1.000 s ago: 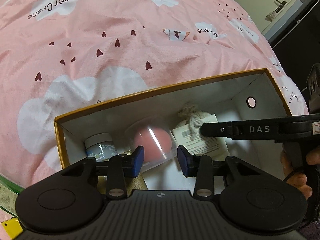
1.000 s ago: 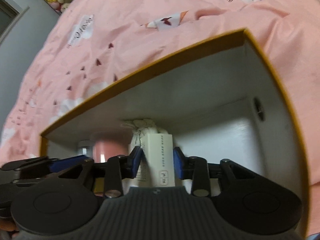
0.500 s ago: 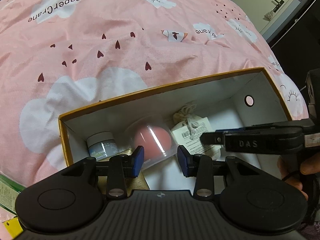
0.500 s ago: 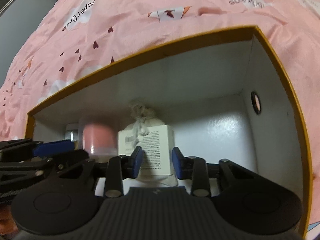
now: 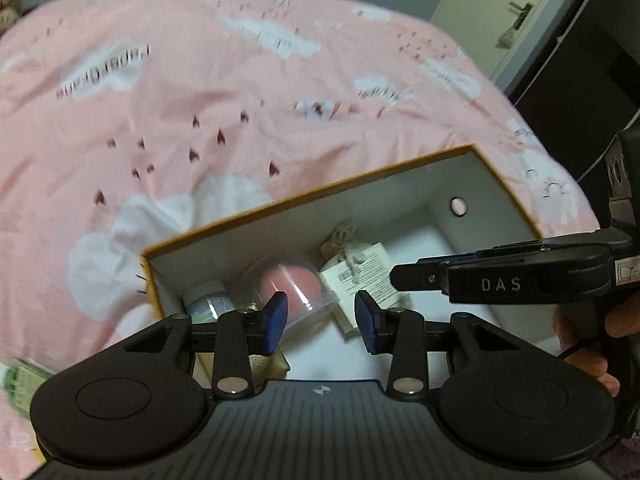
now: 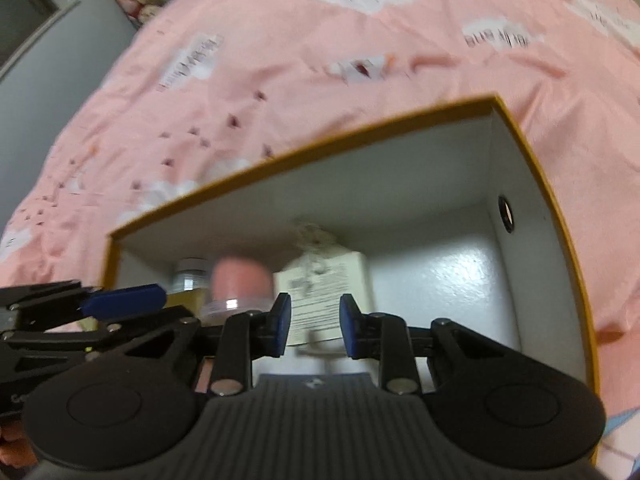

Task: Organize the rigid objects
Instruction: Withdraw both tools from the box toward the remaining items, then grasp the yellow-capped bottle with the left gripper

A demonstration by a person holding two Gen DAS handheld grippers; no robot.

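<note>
An orange-rimmed cardboard box (image 5: 308, 198) (image 6: 308, 150) with a white inside lies on the bed. Along its far wall stand a small white-lidded jar (image 5: 208, 300), a pink item in a clear round case (image 5: 296, 286) and a white printed carton (image 5: 362, 276) (image 6: 332, 284), which leans against a tied cloth pouch (image 5: 344, 238). My left gripper (image 5: 320, 314) hovers open and empty above the box's near left side. My right gripper (image 6: 314, 314) hangs above the carton, clear of it. Its jaws are opening with nothing between them.
A pink quilt with white clouds (image 5: 200, 100) covers the bed all around the box. A green packet (image 5: 20, 376) lies at the lower left. A person's hand (image 5: 592, 344) holds the right gripper. A pale door (image 5: 500, 12) and dark furniture stand at the upper right.
My right gripper let go of the white carton, which now stands in the box by the pouch. Both grippers have lifted and drawn back from the box.
</note>
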